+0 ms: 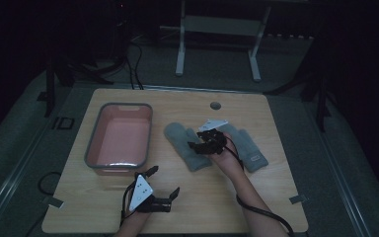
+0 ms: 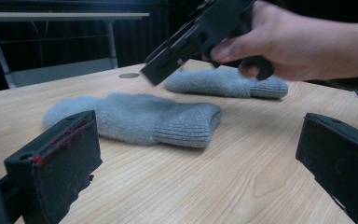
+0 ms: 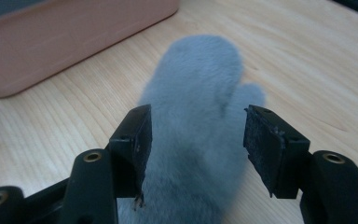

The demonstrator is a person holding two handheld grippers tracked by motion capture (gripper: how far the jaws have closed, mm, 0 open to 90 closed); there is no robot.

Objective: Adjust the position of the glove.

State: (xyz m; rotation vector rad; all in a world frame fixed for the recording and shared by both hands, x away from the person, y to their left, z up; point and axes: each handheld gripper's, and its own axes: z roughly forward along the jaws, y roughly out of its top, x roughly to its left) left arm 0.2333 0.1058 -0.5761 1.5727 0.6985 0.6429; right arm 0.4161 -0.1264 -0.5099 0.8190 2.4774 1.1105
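1. I see the near grey mitten lying flat on the tabletop, just right of the pink bin, with its twin, the far mitten, beside it.
2. My right hand-held gripper hangs over the near mitten; in the right gripper view the jaws straddle the mitten's body, released, with the pads not yet pressing. No grasp exists.
3. Risk: the fleece is thick and soft. If I close high on the pile, I judge the pads may pinch only fuzz and the mitten may slide out on lifting.
4. Risk: a one-sided pinch may leave the cuff dragging, which could catch the far mitten or the bin's rim.
5. Risk: driving too low may jam the jaw tips into the tabletop.
6. My left hand-held gripper rests released at the front edge, well apart; it gives no support if the mitten sags.
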